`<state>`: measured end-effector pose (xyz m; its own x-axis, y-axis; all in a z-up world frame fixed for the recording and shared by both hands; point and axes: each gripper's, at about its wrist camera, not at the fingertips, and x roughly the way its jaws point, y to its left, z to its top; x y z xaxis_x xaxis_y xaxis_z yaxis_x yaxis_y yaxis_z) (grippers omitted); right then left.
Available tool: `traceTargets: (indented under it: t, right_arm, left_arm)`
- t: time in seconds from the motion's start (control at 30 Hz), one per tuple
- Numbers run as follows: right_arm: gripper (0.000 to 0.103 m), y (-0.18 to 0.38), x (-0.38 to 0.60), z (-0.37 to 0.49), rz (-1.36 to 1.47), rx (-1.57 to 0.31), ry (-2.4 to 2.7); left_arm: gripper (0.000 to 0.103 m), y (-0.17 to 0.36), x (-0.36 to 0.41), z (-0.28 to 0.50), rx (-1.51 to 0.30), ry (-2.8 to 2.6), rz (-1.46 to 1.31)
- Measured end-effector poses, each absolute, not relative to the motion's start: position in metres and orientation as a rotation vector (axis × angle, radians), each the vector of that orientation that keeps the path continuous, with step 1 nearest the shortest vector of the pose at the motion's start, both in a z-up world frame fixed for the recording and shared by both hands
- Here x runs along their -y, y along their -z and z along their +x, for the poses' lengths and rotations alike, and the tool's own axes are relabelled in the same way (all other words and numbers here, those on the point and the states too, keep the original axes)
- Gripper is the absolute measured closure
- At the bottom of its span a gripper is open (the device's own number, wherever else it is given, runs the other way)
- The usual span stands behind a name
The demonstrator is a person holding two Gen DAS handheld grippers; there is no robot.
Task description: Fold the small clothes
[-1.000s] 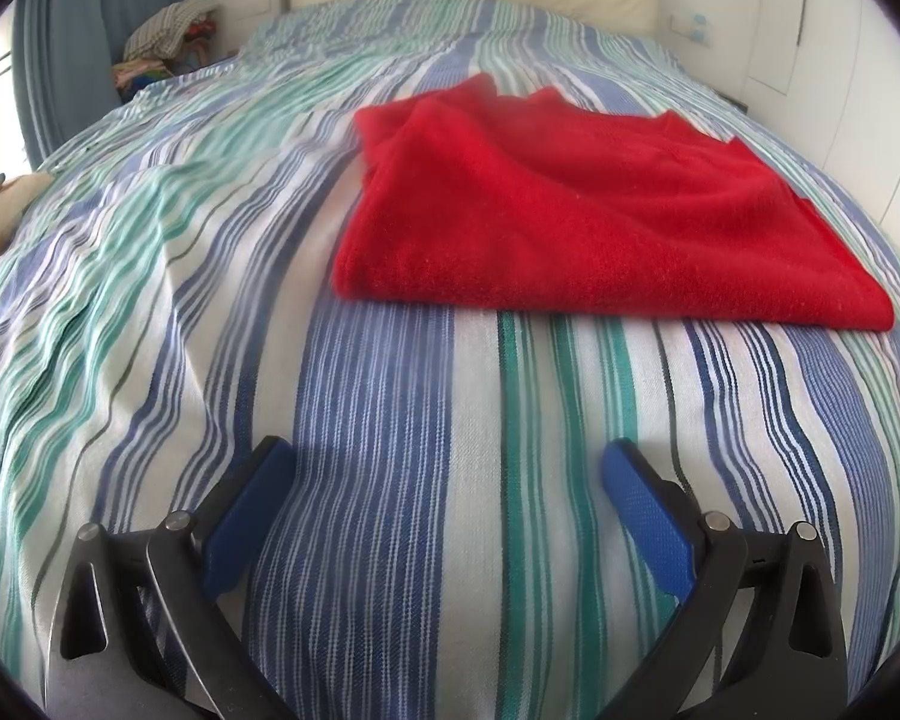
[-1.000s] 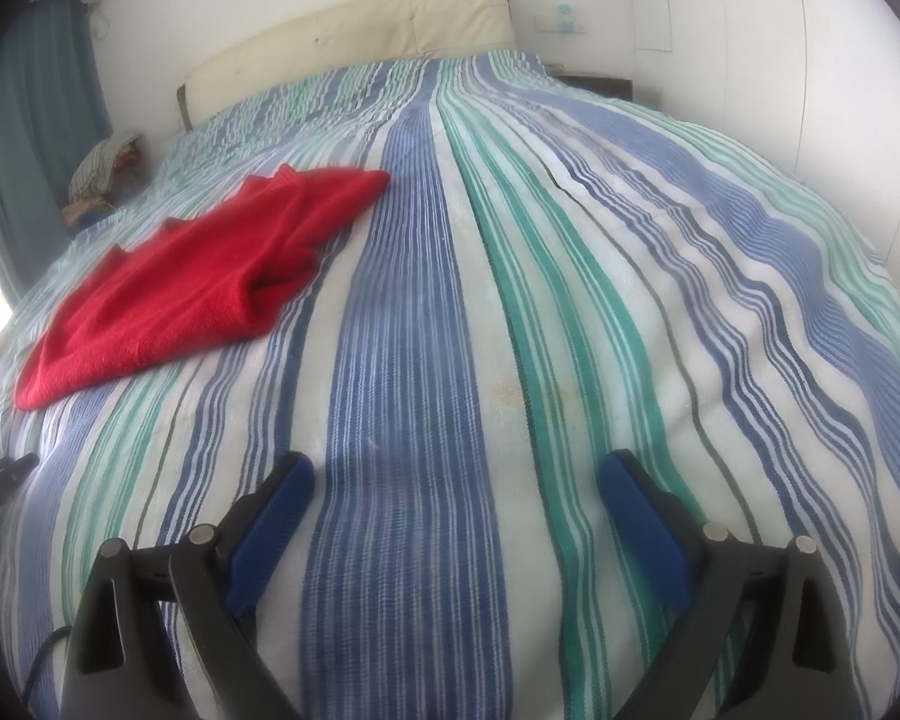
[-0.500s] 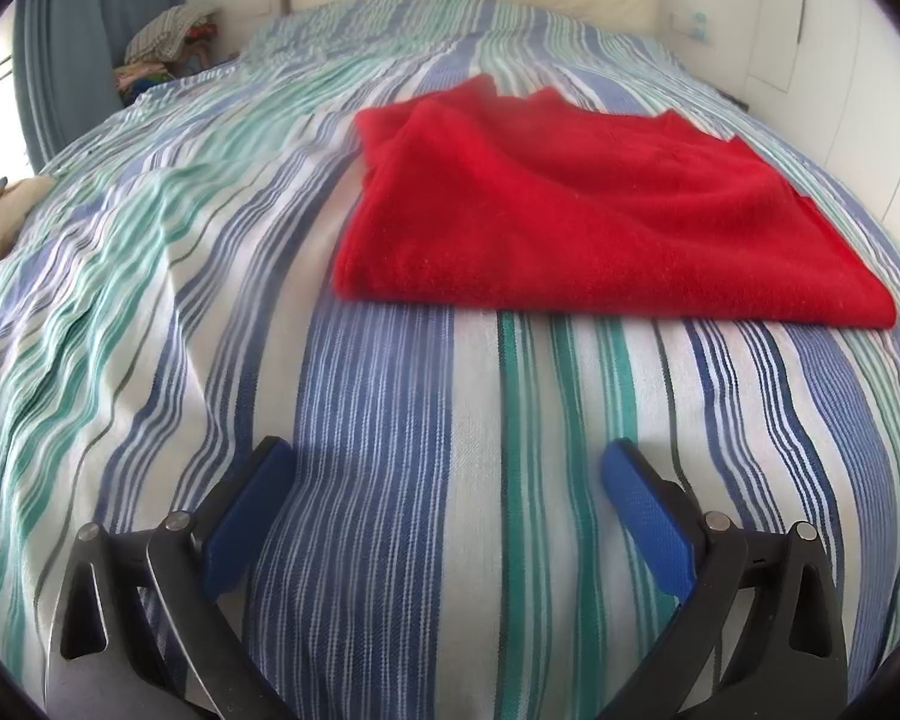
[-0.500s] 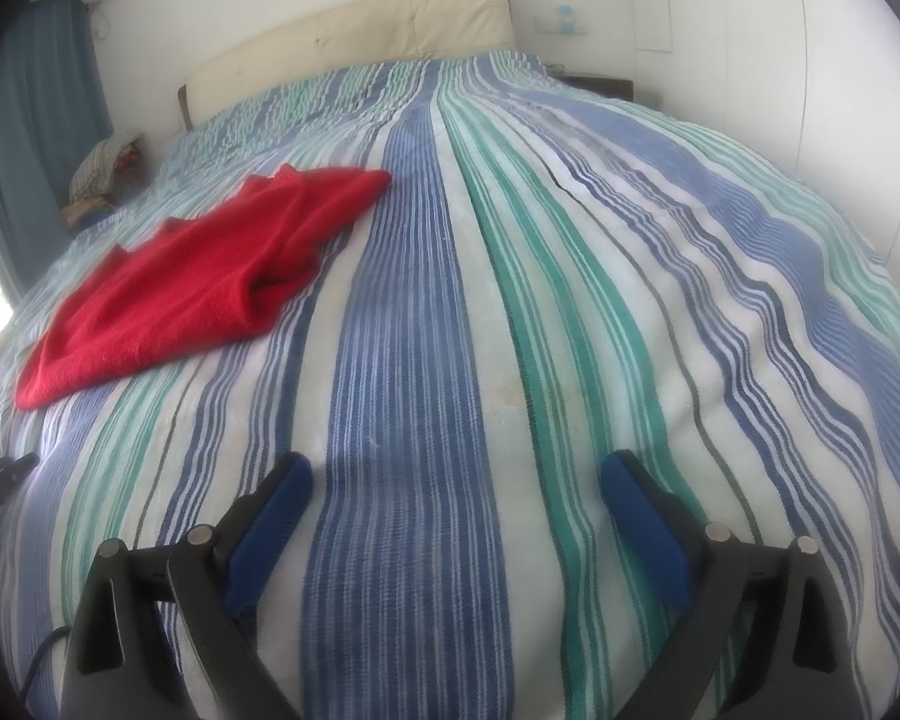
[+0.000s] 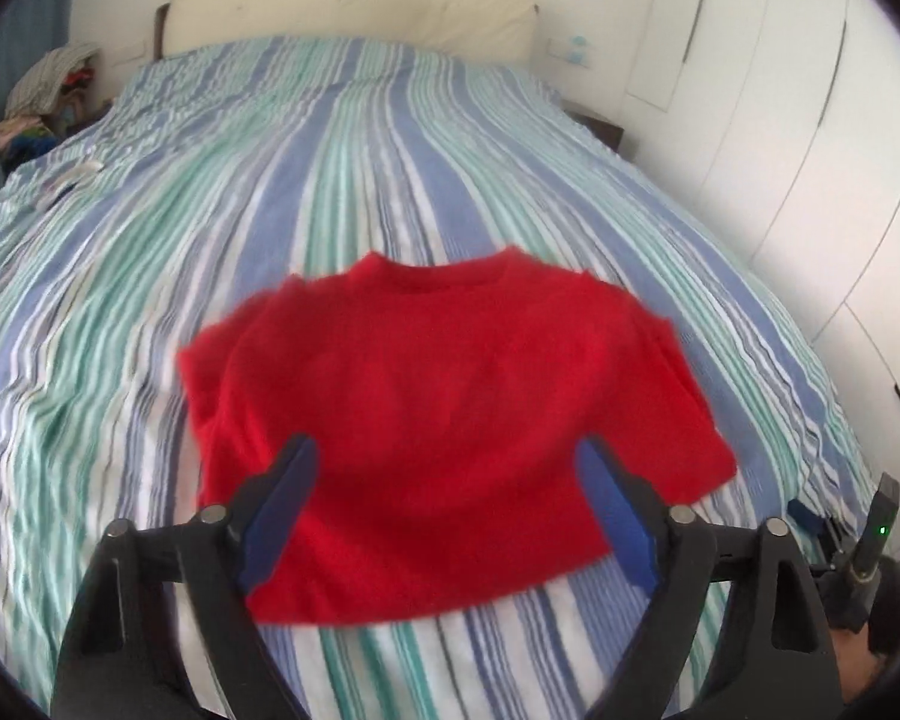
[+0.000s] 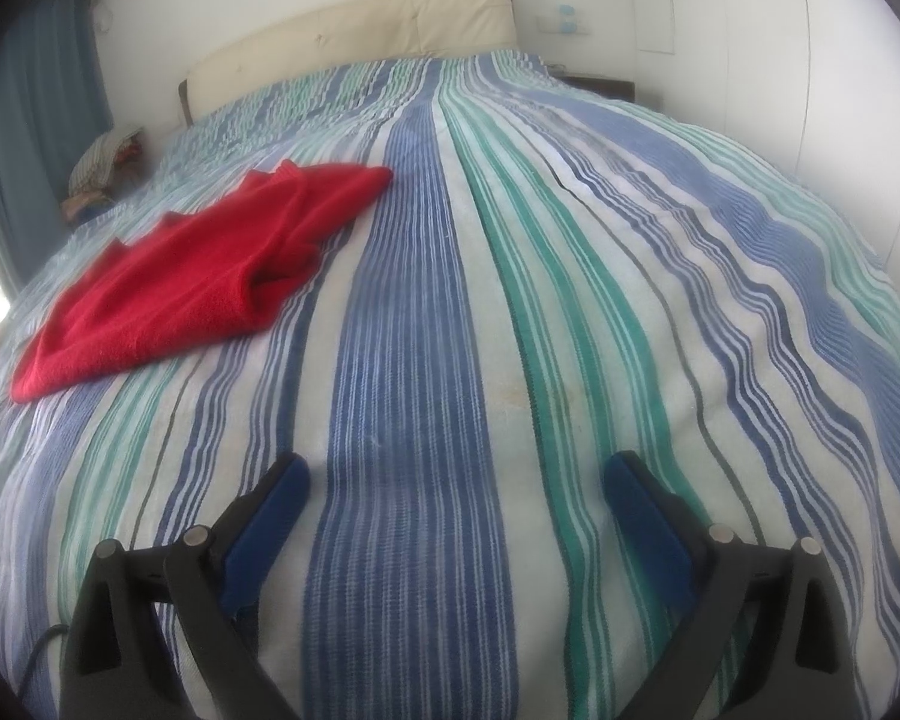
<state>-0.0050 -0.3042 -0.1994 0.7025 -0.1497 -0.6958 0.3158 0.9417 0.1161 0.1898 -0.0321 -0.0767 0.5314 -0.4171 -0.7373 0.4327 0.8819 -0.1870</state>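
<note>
Red fleece child's top [image 5: 444, 420] lying partly folded on striped blue-green bedspread [image 5: 360, 180]. Left gripper [image 5: 450, 510] above its hem, fingers apart, empty. Right gripper [image 6: 456, 510] well apart, fingers apart. Advise: pinch one hem corner squarely, fold evenly.

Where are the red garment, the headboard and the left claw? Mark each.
red garment [image 5: 450, 420], left wrist view, middle of its body.
headboard [image 6: 354, 42], right wrist view, cream padded front.
left claw [image 5: 450, 480], left wrist view, midway between fingertips.

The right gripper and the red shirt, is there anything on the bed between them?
No, only striped bedspread lies between the open right gripper and the red shirt. The right wrist view shows it.
</note>
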Motion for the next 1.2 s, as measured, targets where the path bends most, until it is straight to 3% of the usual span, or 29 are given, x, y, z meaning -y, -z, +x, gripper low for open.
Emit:
traceTargets:
  t: [0.03,0.1,0.2,0.27,0.3,0.33,0.43,0.57,0.63,0.7,0.77,0.8,0.83,0.9,1.0,1.1,1.2]
  right_arm:
    - [0.004,0.199,0.304,-0.004,0.234,-0.751,0.261]
    - [0.004,0.199,0.305,-0.004,0.237,-0.75,0.258]
    - [0.004,0.2,0.305,-0.003,0.238,-0.751,0.256]
    - [0.003,0.2,0.305,-0.003,0.238,-0.751,0.255]
    - [0.003,0.2,0.305,-0.003,0.238,-0.751,0.255]
    - [0.003,0.2,0.305,-0.003,0.237,-0.752,0.254]
    - [0.002,0.2,0.304,-0.002,0.238,-0.754,0.249]
    - [0.002,0.201,0.304,-0.002,0.238,-0.753,0.249]
    - [0.002,0.201,0.304,-0.002,0.238,-0.753,0.249]
    - [0.002,0.201,0.304,-0.002,0.237,-0.755,0.249]
    - [0.002,0.201,0.304,-0.002,0.235,-0.756,0.25]
    - [0.002,0.201,0.304,-0.002,0.236,-0.756,0.249]
    - [0.002,0.201,0.305,-0.002,0.237,-0.755,0.249]
    - [0.002,0.202,0.305,-0.001,0.237,-0.754,0.249]
    - [0.002,0.202,0.305,-0.002,0.236,-0.754,0.248]
    - [0.002,0.202,0.305,-0.002,0.235,-0.755,0.25]
    - [0.002,0.202,0.305,-0.002,0.235,-0.755,0.25]
  left_arm:
    - [0.033,0.083,0.043,0.213,-0.925,0.516,0.02]
    - [0.039,0.1,0.062,0.252,-1.014,0.501,0.032]
    - [0.039,0.13,0.084,0.286,-1.122,0.482,0.068]
    - [0.063,0.15,0.09,0.298,-1.181,0.44,0.083]
    - [0.087,0.155,0.089,0.3,-1.185,0.422,0.084]
    - [0.097,0.155,0.087,0.302,-1.178,0.431,0.065]
    - [0.1,0.137,0.08,0.301,-1.113,0.449,0.038]
    - [0.099,0.119,0.063,0.308,-1.033,0.411,-0.041]
    - [0.078,0.138,0.07,0.319,-1.092,0.354,0.026]
    - [0.071,0.158,0.076,0.325,-1.173,0.334,0.071]
    - [0.057,0.145,0.067,0.32,-1.128,0.362,0.024]
    - [0.038,0.135,0.058,0.318,-1.105,0.38,-0.028]
    - [0.03,0.124,0.048,0.315,-1.065,0.398,-0.083]
    - [0.029,0.106,0.023,0.311,-1.003,0.438,-0.171]
    - [0.03,0.114,-0.003,0.319,-1.056,0.421,-0.196]
    - [0.044,0.157,-0.016,0.34,-1.187,0.208,-0.087]
    - [0.047,0.162,-0.028,0.347,-1.184,0.197,-0.145]
